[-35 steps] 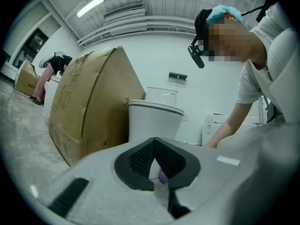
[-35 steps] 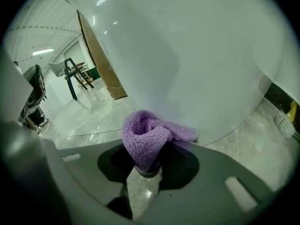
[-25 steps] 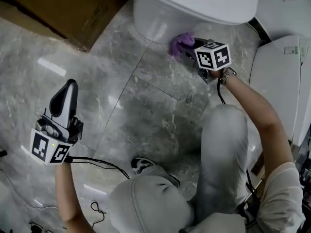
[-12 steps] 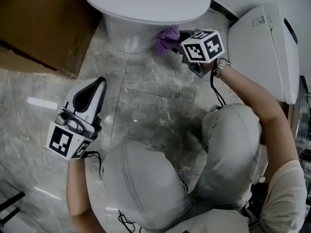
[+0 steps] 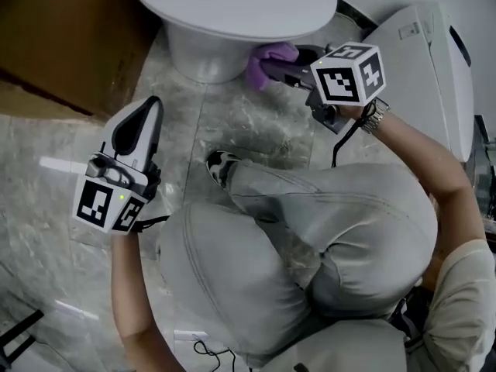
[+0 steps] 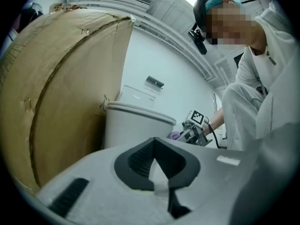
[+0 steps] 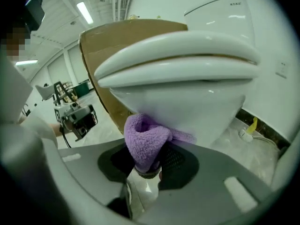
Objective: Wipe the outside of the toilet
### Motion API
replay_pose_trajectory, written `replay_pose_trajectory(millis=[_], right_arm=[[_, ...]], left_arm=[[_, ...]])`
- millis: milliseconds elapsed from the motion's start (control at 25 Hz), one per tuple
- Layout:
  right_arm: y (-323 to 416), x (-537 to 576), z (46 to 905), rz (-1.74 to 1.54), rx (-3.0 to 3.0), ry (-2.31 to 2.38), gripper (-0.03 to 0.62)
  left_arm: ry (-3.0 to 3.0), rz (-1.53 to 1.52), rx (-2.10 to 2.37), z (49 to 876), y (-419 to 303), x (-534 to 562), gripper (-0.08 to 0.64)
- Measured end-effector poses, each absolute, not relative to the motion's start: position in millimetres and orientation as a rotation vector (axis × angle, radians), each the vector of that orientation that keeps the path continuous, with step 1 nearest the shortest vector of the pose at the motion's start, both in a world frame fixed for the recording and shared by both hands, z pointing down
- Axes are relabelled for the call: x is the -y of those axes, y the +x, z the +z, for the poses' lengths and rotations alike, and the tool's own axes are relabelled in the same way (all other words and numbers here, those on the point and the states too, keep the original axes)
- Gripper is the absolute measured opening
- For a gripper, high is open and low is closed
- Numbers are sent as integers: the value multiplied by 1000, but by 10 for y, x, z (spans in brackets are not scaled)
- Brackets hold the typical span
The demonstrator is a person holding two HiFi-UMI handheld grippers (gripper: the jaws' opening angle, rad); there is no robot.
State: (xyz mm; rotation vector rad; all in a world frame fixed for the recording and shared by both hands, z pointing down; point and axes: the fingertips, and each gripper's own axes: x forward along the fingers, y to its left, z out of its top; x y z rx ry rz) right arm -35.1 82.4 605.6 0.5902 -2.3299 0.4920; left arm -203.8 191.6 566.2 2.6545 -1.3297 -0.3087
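Currently, the right gripper [image 5: 285,67] clamps a purple cloth [image 5: 267,57] against the toilet [image 5: 203,56]; the left gripper [image 5: 146,111] is closed and empty.

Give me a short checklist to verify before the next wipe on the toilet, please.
1. Cloth gripped: ok, the right gripper has its jaws shut on it.
2. Cloth against toilet: ok, it presses on the bowl's lower side.
3. Left gripper empty: ok, jaws together, nothing between.
4. Left gripper apart from toilet: ok, it hangs beside the box.
5. Wiped area clean: cannot tell.
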Motion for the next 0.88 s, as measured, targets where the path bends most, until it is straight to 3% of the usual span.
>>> replay_pose_trajectory(millis=[480, 880], right_arm=[[-108, -923, 5574, 525, 2680, 726, 126], [-344, -993, 7367, 760, 2440, 676, 127]], left_arm=[[2588, -150, 1280, 6153, -1784, -1898, 5], [2569, -82, 1288, 6252, -1722, -1724, 6]])
